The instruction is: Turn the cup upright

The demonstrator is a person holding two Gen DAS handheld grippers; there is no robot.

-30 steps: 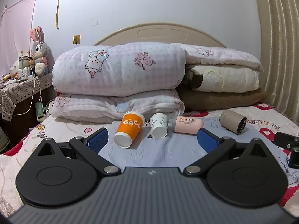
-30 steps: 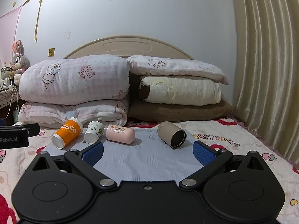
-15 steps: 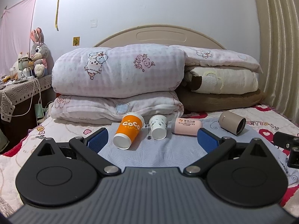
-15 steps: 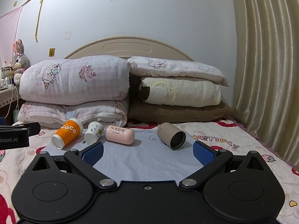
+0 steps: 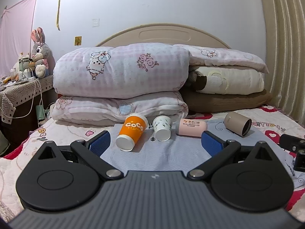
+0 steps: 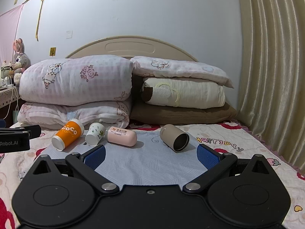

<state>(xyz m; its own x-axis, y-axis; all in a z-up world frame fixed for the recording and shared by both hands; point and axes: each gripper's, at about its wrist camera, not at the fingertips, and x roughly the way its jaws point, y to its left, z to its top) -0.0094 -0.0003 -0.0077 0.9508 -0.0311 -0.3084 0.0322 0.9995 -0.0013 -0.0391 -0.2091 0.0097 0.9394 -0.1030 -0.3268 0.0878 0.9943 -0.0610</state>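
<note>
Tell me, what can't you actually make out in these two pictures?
- Open mouth of the orange paper COCO cup: turned away in both views.
- Small print on the pink capsule-shaped bottle: too small.
- Inside of the beige cylindrical cup: dark in the right view.
- Right gripper: cut off by the left view's edge.
- Clutter on the patterned side table: too small, left view.

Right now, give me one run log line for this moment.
stage: approach | left gripper: open, empty | right gripper: open, empty | orange cup, white cup, pink cup, beige cup: all on sides on blue mat
</note>
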